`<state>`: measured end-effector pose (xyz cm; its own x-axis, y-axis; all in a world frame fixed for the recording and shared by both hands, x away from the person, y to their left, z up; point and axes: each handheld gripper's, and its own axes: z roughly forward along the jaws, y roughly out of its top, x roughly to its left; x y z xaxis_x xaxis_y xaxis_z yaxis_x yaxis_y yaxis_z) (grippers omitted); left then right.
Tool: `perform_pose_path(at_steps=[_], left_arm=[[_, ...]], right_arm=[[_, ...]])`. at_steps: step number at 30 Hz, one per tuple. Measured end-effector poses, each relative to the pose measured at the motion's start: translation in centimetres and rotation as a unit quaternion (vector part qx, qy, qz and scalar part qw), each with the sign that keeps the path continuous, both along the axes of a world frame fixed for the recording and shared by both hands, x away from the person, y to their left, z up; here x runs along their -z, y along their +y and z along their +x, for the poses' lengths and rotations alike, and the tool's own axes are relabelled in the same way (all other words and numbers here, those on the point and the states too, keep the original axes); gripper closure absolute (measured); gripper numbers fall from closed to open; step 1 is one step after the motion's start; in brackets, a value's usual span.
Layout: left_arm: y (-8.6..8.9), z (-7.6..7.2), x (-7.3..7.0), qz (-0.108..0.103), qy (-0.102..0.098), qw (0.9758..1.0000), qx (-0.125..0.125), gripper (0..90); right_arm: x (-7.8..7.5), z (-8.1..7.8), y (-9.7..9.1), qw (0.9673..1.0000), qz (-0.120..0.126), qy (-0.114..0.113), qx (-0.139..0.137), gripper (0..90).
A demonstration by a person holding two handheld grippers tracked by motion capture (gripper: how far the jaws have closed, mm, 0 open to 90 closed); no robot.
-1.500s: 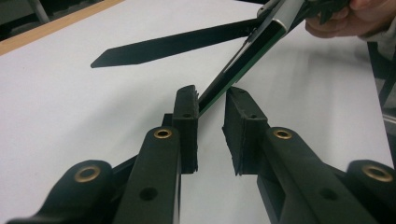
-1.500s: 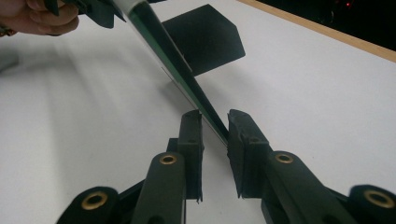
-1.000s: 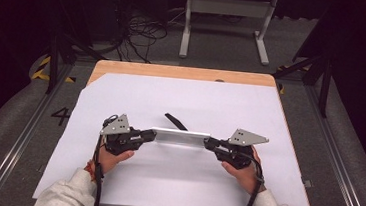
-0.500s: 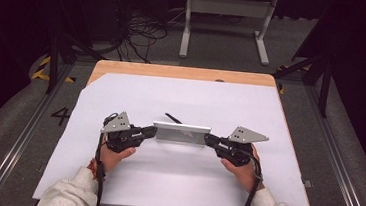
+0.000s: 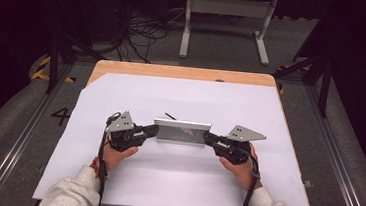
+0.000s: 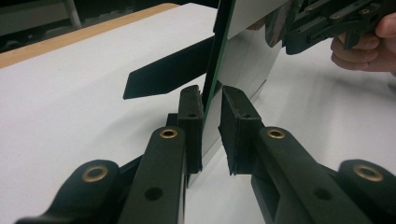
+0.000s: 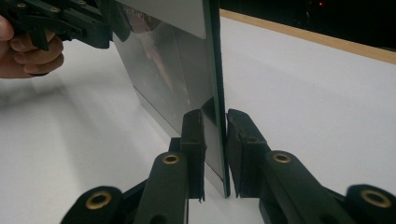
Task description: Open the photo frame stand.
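While both hands steady it, the mirror panel (image 5: 181, 131) now stands upright, hiding most of its black prop (image 5: 170, 116), left gripper (image 5: 154, 130) and right gripper (image 5: 207, 136) pinching its ends.

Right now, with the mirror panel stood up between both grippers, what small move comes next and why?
Probably tip the mirror panel gently back onto its black prop, since the left hand-held gripper and right hand-held gripper hold its ends upright on the white sheet.

Silver mirror panel (image 5: 182, 132), green-edged, upright on edge, mid-table, black stand behind.
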<state>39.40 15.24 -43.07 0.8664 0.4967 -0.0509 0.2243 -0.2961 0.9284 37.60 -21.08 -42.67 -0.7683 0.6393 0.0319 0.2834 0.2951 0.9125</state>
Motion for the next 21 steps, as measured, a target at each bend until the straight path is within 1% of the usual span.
perform_pose_path(at_steps=[1, 2, 4, 6, 9, 11, 15, 20, 21], left_arm=[[-0.1, 0.0, 0.0, 0.002, -0.001, 1.0000, 0.000, 78.6], [-0.2, 0.0, 0.1, 0.006, 0.004, 1.0000, 0.003, 78.4], [-0.7, -0.1, 0.3, 0.018, 0.001, 0.9998, 0.009, 76.1], [-1.1, -0.2, 0.2, 0.027, -0.007, 0.9996, 0.009, 74.4], [-1.0, 0.0, 0.3, 0.023, -0.002, 0.9997, 0.012, 74.9], [-1.0, 0.0, 0.2, 0.027, -0.008, 0.9996, 0.010, 75.1], [-0.9, 0.1, 0.3, 0.025, -0.002, 0.9996, 0.011, 75.5], [-0.6, 0.2, 0.3, 0.031, -0.004, 0.9995, 0.000, 76.0], [-0.5, 0.2, 0.4, 0.029, -0.001, 0.9996, 0.000, 76.2]], right_arm=[[0.0, 0.0, 0.0, 1.0000, -0.001, 0.000, 0.001, 77.1], [0.1, 0.1, 0.1, 1.0000, -0.002, 0.001, 0.002, 76.6], [0.1, 0.1, 0.2, 1.0000, -0.004, 0.001, 0.002, 75.5], [0.2, 0.1, 0.3, 1.0000, -0.005, 0.001, 0.002, 75.1], [0.2, 0.2, 0.3, 1.0000, -0.003, 0.001, 0.006, 75.3], [0.2, 0.2, 0.3, 1.0000, -0.003, 0.001, 0.007, 75.5], [0.2, 0.2, 0.3, 1.0000, -0.003, 0.001, 0.007, 75.5], [0.2, 0.1, 0.6, 0.9999, -0.006, -0.002, 0.010, 77.3], [0.2, 0.0, 0.7, 0.9999, -0.009, -0.003, 0.008, 78.1]])
